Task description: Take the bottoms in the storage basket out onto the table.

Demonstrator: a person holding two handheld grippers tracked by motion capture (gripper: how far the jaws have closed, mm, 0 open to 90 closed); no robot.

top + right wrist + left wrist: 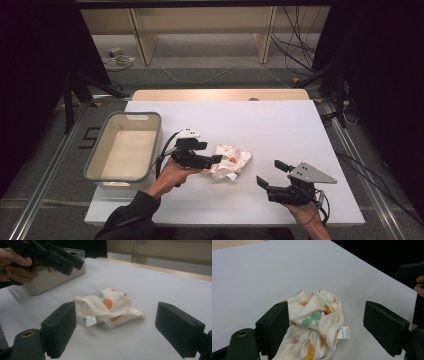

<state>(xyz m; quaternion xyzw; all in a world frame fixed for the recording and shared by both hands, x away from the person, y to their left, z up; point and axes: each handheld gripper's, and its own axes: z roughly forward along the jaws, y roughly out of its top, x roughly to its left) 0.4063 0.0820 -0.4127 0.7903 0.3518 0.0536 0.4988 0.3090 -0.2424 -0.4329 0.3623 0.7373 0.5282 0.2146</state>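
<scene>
A crumpled cream cloth [231,161] printed with orange and green shapes, with a small white tag, lies on the white table [260,125]. My left gripper [210,153] hovers at the cloth's left edge, jaws apart. In the left gripper view the cloth [317,320] sits between the open jaws of that gripper [325,315], against the left one and apart from the right one. My right gripper [272,173] rests open to the right of the cloth, nothing between its jaws. In the right gripper view the cloth [110,306] lies ahead of the right gripper [117,312], and the left gripper [62,260] is raised above the table.
A grey bin [155,145] with a beige inside stands at the table's left, just behind my left hand; the bin [50,280] appears too in the right gripper view. A wooden strip [220,95] borders the far edge. Cables lie on the floor beyond.
</scene>
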